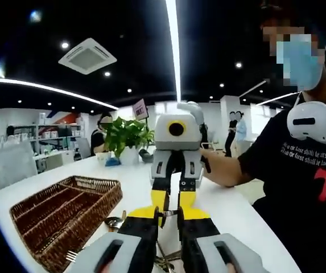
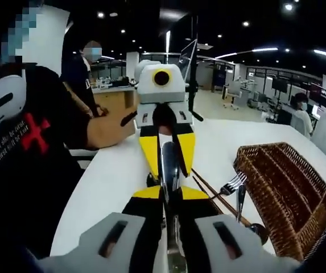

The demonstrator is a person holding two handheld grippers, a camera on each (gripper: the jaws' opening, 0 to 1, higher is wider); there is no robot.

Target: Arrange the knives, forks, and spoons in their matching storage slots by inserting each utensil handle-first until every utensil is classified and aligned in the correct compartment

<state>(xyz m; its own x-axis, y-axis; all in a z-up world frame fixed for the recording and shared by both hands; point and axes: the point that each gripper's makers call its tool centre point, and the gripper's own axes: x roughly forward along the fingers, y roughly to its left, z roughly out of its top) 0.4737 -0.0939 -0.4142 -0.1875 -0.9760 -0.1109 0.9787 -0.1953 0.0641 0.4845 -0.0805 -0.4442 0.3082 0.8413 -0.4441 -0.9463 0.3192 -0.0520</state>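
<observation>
Right gripper view: my right gripper point(image 2: 168, 196) and left gripper point(image 2: 167, 149) both clamp one utensil point(image 2: 169, 162); I should release one end, then feed it handle-first into the wicker tray point(image 2: 291, 196) at the worktop point(image 2: 111, 176) edge.

Print on the person's black T-shirt

White lettering on the T-shirt point(image 1: 299, 165) beside a red cross; only "the first shall be" reads, the rest blurred.

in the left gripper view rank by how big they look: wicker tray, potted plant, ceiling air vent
1. wicker tray, largest by far, though it is also nearest the camera.
2. potted plant and ceiling air vent look about alike; the plant perhaps slightly bigger, but both are far off, so I will not rank them.
</observation>
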